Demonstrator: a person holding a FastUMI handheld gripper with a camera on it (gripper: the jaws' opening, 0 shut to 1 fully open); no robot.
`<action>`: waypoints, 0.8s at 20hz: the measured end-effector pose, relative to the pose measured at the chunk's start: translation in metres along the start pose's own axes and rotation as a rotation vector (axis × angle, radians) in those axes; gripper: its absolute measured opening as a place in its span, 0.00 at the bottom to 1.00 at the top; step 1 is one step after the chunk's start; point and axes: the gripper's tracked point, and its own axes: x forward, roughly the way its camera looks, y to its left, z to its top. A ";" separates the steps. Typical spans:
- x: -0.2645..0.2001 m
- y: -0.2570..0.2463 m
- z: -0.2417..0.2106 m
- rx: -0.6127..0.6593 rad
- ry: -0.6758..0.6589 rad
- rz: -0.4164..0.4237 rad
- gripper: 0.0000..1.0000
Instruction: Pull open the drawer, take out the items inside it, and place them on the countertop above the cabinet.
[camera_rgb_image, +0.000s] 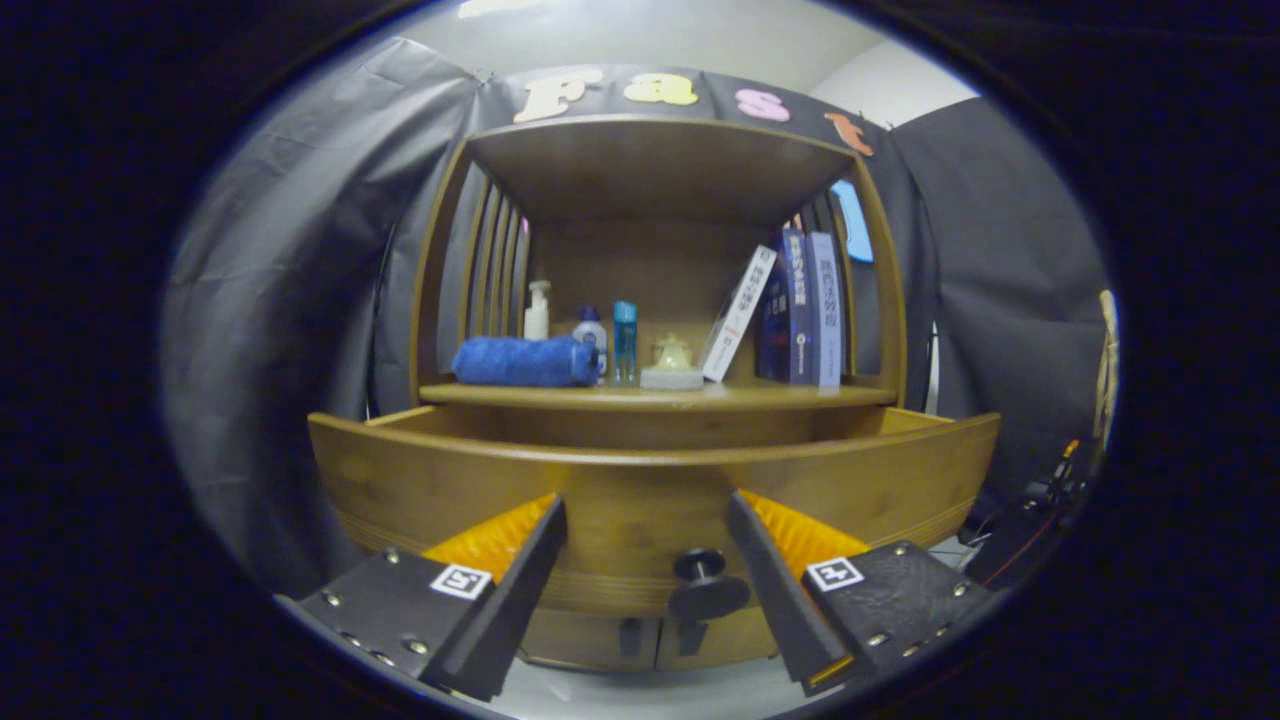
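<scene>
Gripper view: wide-spread gripper (645, 505) flanks the knob (705, 582) of the pulled-out wooden drawer (420, 480) below the countertop (660, 397).

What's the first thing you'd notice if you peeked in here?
Probably the big wooden drawer, pulled out toward you, with its dark round knob sitting between the open gripper fingers, which touch nothing. Next, the rolled blue towel on the countertop above it, beside some small bottles, and a few books leaning further along.
</scene>
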 end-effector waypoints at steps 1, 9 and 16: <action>0.008 0.001 -0.002 0.005 0.004 0.000 0.99; 0.066 0.002 0.000 -0.001 -0.021 0.005 0.99; 0.099 0.007 -0.002 0.009 -0.032 -0.004 0.99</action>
